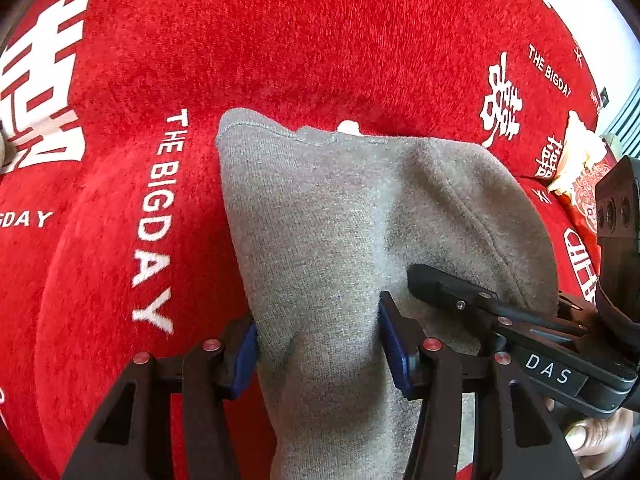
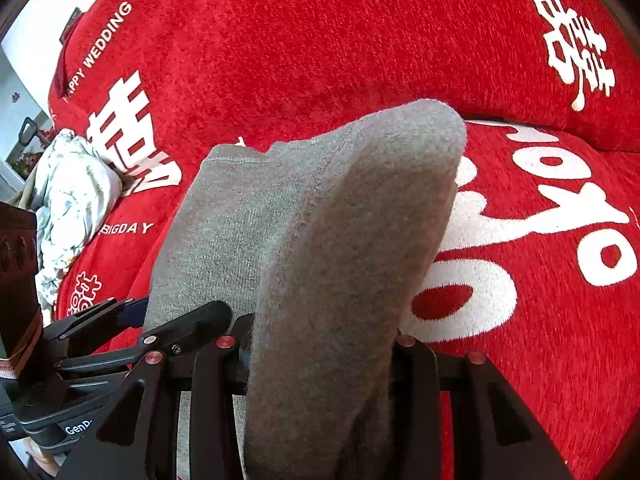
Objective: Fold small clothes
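Observation:
A grey knit garment (image 1: 320, 220) lies on a red blanket (image 1: 280, 40) with white lettering. My left gripper (image 1: 318, 344) has its blue-padded jaws closed on a near fold of the grey cloth. My right gripper (image 2: 320, 344) is shut on another bunched part of the same garment (image 2: 340, 240), which stands up between its jaws and hides the pads. The right gripper also shows in the left wrist view (image 1: 460, 296), lying on the cloth at the right. The left gripper shows at the lower left of the right wrist view (image 2: 132, 312).
A white floral cloth (image 2: 72, 192) lies bunched at the blanket's left edge in the right wrist view. A cream and red packet (image 1: 580, 168) lies at the right in the left wrist view. A white wall (image 2: 48, 12) is beyond the blanket.

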A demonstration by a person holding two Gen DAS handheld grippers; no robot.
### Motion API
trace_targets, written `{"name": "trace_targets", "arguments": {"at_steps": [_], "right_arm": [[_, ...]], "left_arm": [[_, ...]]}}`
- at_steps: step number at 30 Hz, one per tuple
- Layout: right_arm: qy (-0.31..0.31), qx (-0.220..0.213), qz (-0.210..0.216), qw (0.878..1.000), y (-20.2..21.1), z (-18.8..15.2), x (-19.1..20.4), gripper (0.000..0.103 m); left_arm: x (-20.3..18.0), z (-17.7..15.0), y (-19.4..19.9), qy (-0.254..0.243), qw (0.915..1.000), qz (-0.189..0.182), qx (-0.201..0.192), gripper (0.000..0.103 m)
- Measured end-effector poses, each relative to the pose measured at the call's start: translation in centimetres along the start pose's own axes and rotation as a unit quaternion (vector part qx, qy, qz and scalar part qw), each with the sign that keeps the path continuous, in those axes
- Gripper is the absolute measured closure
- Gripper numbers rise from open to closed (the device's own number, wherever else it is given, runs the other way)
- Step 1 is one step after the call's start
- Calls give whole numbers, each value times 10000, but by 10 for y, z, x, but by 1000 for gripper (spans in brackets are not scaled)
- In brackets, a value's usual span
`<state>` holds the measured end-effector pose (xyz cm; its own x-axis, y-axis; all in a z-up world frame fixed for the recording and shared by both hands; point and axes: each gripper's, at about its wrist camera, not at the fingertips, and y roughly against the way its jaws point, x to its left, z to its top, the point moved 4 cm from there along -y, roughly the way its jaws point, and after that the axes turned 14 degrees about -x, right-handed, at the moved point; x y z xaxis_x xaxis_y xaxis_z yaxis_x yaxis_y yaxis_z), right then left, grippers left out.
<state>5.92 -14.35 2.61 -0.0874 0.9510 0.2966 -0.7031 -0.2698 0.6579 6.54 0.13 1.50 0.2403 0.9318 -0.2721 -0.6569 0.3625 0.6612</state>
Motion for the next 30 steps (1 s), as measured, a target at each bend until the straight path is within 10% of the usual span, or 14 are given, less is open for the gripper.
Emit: {"name": "trace_targets", "arguments": {"at_steps": [30], "right_arm": [[7,-233,2,9997,51,-42,1,61]], "left_arm": [[-23,-43,46,-146,9998,-47,-85,48]]}}
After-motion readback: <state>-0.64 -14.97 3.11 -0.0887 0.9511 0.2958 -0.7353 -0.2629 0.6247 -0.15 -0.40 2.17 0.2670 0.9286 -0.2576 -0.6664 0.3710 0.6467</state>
